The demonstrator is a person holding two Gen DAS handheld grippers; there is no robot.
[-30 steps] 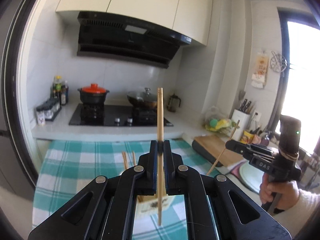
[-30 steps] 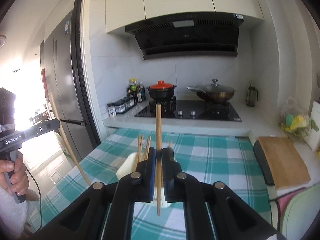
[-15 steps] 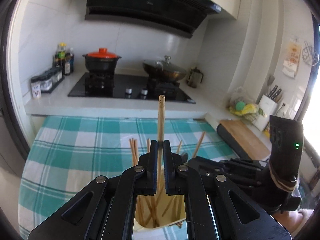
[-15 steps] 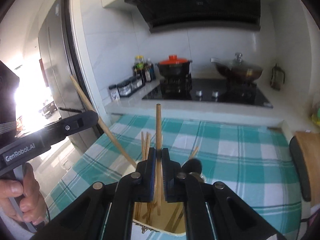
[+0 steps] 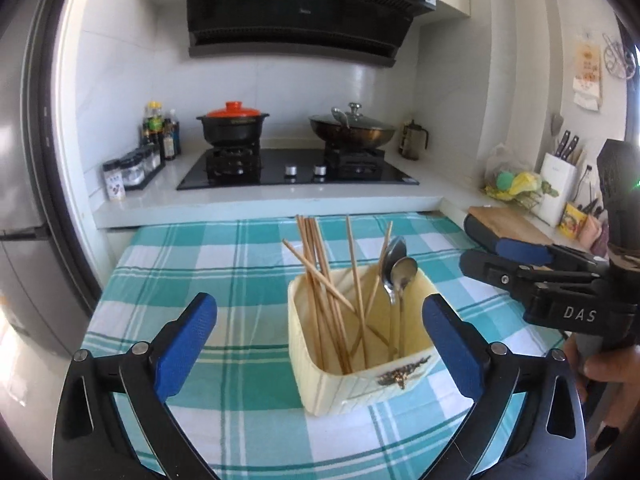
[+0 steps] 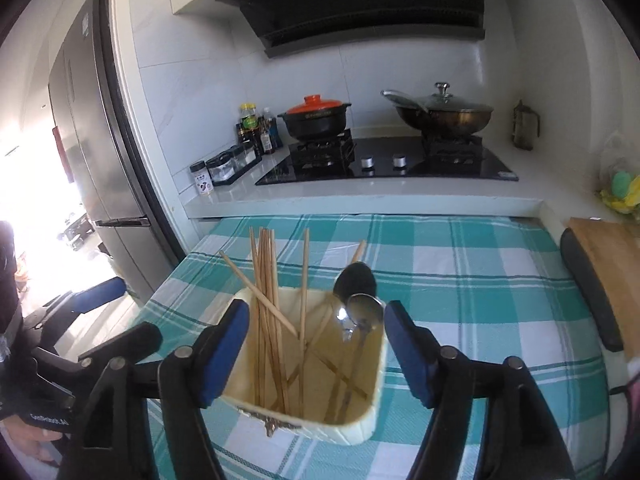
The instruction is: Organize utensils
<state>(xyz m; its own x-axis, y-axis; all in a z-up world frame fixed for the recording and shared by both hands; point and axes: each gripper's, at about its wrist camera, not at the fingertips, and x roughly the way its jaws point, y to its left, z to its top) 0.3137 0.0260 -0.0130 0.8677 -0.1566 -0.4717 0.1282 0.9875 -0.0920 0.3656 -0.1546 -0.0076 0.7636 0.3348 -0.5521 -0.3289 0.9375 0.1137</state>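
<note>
Both sets of jaws opening, empty, over the cream utensil holder (image 5: 362,380) on the checked tablecloth (image 5: 208,264): left gripper (image 5: 320,344) and right gripper (image 6: 314,354) about equally near (perhaps right closer), chopsticks (image 6: 266,300) and spoons (image 6: 362,312) upright inside.

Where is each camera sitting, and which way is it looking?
Left wrist: on the left gripper, looking forward and down over its opening blue fingers at the cream rectangular utensil holder; the right gripper and a hand show at right.
Right wrist: on the right gripper, fingers opening around the same holder; the left gripper shows at left.
Shared: holder with wooden chopsticks, teal checked tablecloth, black stove.
</note>
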